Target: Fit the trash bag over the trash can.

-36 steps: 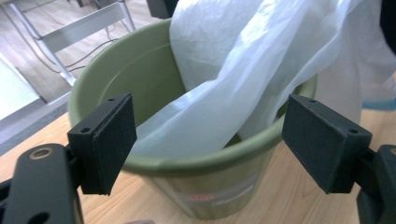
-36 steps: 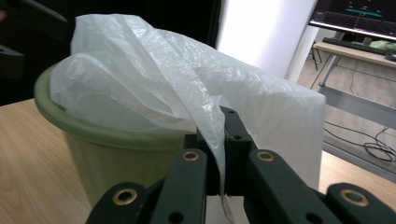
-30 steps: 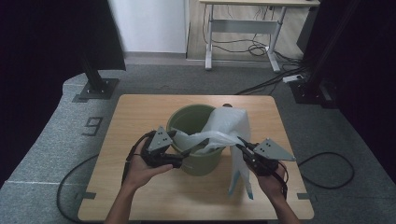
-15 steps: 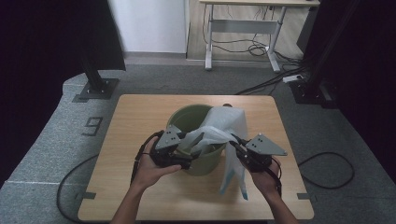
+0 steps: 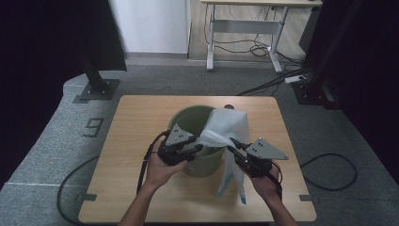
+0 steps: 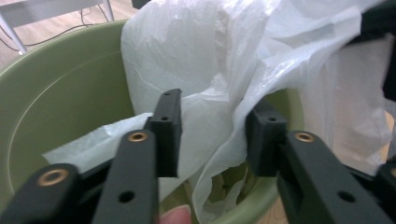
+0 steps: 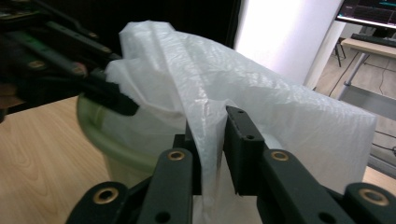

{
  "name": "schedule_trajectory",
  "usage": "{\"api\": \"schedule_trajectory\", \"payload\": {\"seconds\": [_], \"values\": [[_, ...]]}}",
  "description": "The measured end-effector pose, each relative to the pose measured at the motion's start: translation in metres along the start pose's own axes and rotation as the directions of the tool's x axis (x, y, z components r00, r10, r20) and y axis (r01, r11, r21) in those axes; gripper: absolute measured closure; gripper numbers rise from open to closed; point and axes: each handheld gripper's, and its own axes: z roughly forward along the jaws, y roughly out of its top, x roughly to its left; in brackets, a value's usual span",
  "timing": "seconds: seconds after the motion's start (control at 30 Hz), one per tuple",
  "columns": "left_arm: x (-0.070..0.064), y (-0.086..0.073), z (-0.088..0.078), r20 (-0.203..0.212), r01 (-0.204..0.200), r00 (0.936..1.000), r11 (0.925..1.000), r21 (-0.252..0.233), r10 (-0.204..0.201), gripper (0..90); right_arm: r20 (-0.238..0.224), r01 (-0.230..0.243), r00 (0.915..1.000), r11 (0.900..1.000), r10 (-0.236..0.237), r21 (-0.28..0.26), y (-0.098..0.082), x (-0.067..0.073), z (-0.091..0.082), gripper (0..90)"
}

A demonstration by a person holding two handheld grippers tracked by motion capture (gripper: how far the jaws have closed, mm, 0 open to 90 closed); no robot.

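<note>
You have the white plastic bag (image 5: pixel 226 129) draped over the right rim of the green bucket (image 5: pixel 188 120), your right gripper (image 7: pixel 212 140) loosening its narrow pinch on it, your left gripper (image 6: pixel 212 133) closing around a fold, lining barely begun.

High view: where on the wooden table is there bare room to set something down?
The wooden table is bare along its left side and far edge, beyond the round green plastic bucket. The near middle is crowded: the white plastic bag, left gripper and right gripper meet there.
</note>
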Motion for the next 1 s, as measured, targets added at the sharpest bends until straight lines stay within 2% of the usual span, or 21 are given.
{"api": "schedule_trajectory", "payload": {"seconds": [0.07,0.2,0.27,0.3,0.37,0.43,0.57,0.6,0.7,0.83,0.87,0.93,0.97,1.0], "values": [[0.0,0.001,0.001,-0.001,0.002,1.0,1.0,0.001,-0.002,66.5,-0.008,0.007,0.9999,1.0,-0.007,0.0,-0.001,0.003,-0.002,75.8],[0.001,0.002,0.003,0.035,0.021,0.9991,0.9992,0.033,-0.022,79.4,-0.009,-0.005,0.9999,1.0,0.005,0.0,-0.005,0.005,-0.005,67.0],[0.001,0.003,0.004,0.035,0.024,0.9991,0.9988,0.042,-0.025,83.4,0.004,-0.026,0.9997,1.0,0.026,0.003,-0.008,0.005,-0.006,54.9],[0.001,0.003,0.005,0.034,0.024,0.9991,0.9989,0.04,-0.026,84.5,0.027,-0.04,0.9988,0.999,0.04,0.0,-0.012,0.007,-0.008,50.1],[0.002,0.003,0.005,0.035,0.028,0.9989,0.9992,0.029,-0.029,86.3,0.049,-0.079,0.9956,0.997,0.08,-0.022,-0.02,0.01,-0.012,40.4],[0.004,0.002,0.006,0.036,0.037,0.9986,0.9991,0.019,-0.038,87.8,0.062,-0.089,0.994,0.996,0.09,-0.023,-0.03,0.015,-0.015,36.4],[0.005,0.002,0.005,0.026,0.051,0.9984,0.9987,-0.002,-0.051,89.7,0.075,-0.106,0.9914,0.994,0.107,-0.009,-0.051,0.026,-0.018,31.3],[0.006,0.002,0.005,0.021,0.054,0.9984,0.9985,-0.008,-0.053,89.7,0.07,-0.118,0.9907,0.993,0.117,0.004,-0.056,0.027,-0.017,30.1],[0.008,0.003,0.004,0.013,0.069,0.9975,0.9973,-0.025,-0.069,89.8,0.091,-0.153,0.9845,0.988,0.15,0.031,-0.073,0.03,-0.013,26.4],[0.014,0.003,0.005,0.017,0.09,0.9958,0.9955,-0.029,-0.09,89.8,0.102,-0.198,0.9766,0.977,0.189,0.08,-0.094,0.034,-0.001,23.1],[0.014,0.003,0.005,0.017,0.091,0.9957,0.9954,-0.029,-0.091,89.8,0.109,-0.212,0.9735,0.972,0.201,0.103,-0.1,0.033,0.006,21.3],[0.014,0.003,0.005,0.018,0.091,0.9958,0.9955,-0.028,-0.09,89.8,0.114,-0.218,0.972,0.97,0.205,0.111,-0.102,0.033,0.009,20.7],[0.014,0.003,0.004,0.021,0.088,0.9959,0.9958,-0.024,-0.088,89.8,0.119,-0.239,0.9672,0.962,0.224,0.132,-0.107,0.033,0.017,20.3],[0.014,0.002,0.004,0.023,0.086,0.996,0.996,-0.023,-0.086,89.8,0.12,-0.247,0.9653,0.959,0.232,0.137,-0.109,0.033,0.02,21.3]]}}
